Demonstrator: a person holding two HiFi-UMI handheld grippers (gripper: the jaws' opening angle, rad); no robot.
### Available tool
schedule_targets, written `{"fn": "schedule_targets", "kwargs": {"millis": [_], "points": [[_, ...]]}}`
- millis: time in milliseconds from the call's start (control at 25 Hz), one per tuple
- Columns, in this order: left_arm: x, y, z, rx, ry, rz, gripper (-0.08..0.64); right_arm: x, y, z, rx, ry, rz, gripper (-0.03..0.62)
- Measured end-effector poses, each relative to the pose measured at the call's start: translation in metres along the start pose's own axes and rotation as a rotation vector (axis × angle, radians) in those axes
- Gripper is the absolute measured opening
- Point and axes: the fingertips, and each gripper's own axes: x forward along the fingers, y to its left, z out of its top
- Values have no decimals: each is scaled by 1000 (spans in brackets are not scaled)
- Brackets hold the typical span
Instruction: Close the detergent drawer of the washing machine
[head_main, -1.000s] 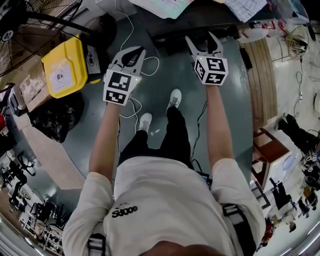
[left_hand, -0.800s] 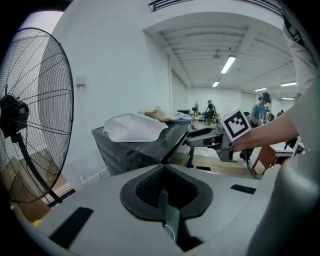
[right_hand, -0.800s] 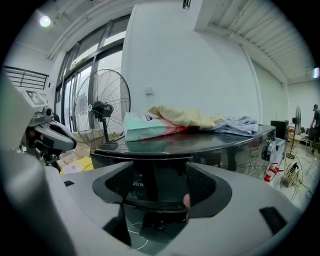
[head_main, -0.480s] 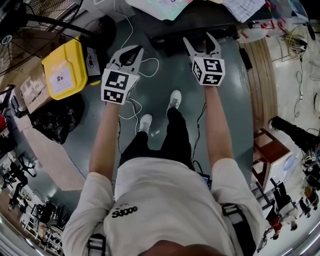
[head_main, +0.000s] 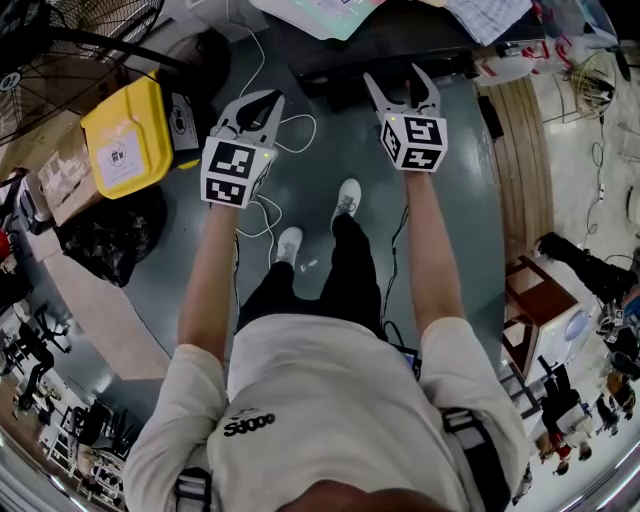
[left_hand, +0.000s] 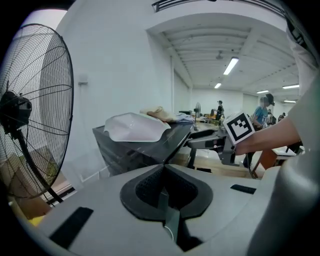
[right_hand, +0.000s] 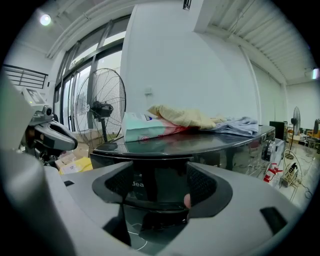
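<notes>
The dark glossy washing machine (head_main: 400, 40) (left_hand: 135, 152) (right_hand: 200, 142) stands in front of me, its front edge at the top of the head view. I cannot pick out its detergent drawer in any view. My left gripper (head_main: 262, 104) (left_hand: 163, 168) is shut with nothing in it, held in the air short of the machine's left corner. My right gripper (head_main: 398, 80) (right_hand: 155, 182) is open, close to the front panel, and the lettered dark front (right_hand: 137, 184) shows between its jaws. Neither gripper touches the machine.
A pale detergent bag (right_hand: 145, 127) and folded clothes (right_hand: 200, 118) lie on the machine's top. A standing fan (left_hand: 25, 115) (head_main: 60, 40) is to the left, with a yellow box (head_main: 125, 135) and a black bag (head_main: 105, 235) below it. White cables (head_main: 262, 212) cross the floor.
Both grippers have crept a little forward toward the machine and slightly left. The left stays shut and the right stays open.
</notes>
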Motion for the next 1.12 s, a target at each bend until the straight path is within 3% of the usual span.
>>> {"fn": "schedule_targets", "kwargs": {"millis": [560,760,880,1120], "points": [[-9,5,0,-4,-9,4,18,7,2,2,-1,31,-7,298],[-35,5,1,4,-23,7,18,-7,7,-6,-8,129,-38,296],[-60,5,0,13,-35,5,18,-31,17,-2,-5,140,-59,293],[-117,-6,7,43,-85,-28,18,-106,42,33,-48,71,-148,117]]}}
